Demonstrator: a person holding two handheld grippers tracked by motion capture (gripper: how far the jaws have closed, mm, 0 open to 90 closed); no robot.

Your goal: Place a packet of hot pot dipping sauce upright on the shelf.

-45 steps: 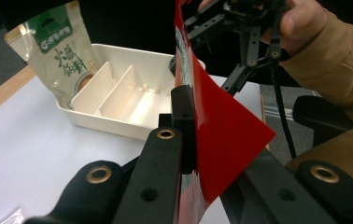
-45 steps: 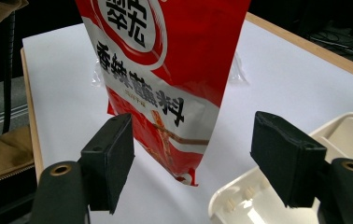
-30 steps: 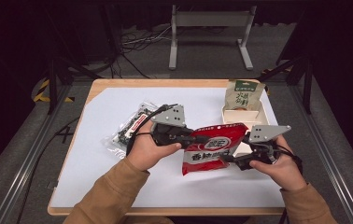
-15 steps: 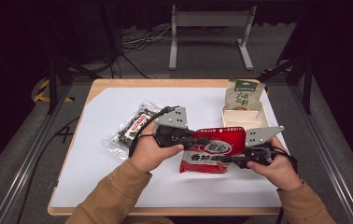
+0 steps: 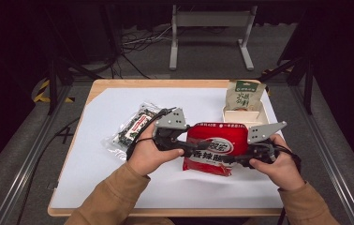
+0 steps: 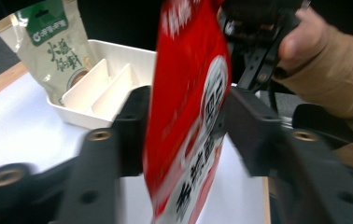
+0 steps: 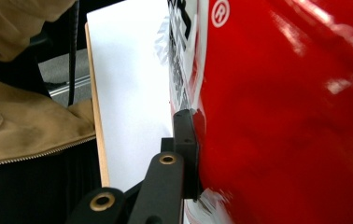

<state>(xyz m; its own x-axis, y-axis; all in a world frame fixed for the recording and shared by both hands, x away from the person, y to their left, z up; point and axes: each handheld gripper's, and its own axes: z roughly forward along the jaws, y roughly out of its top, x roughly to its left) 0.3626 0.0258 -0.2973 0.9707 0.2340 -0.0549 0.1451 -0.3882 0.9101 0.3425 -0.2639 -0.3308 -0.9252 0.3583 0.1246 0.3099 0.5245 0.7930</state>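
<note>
Table (image 5: pixel 119 187) with white sheet: the work in hand is a handover of the red snack pouch (image 5: pixel 216 147), likely bound for the white divided tray (image 5: pixel 241 115) at the far right, where a green-and-tan pouch (image 5: pixel 243 96) already stands. A dark-patterned clear packet (image 5: pixel 135 125) lies untouched to the left — probably also left to place.

Red snack pouch: held up off the sheet between the two hands, near the table's middle, just in front of the tray.

Right gripper (image 5: pixel 235 160): closed tight on the pouch's right lower edge; in the right gripper view the one jaw that shows lies flat against the foil (image 7: pixel 286 116). It bears the pouch.

Left gripper (image 5: pixel 189 149): jaws have just been opening — in the left gripper view the pouch (image 6: pixel 188 107) hangs between them, with a gap on the right side; contact on the left I cannot tell. Release looks under way.

Judgement: transfer nearly done; left to do — withdraw the left gripper, carry the pouch to the tray, set it in a compartment.
</note>
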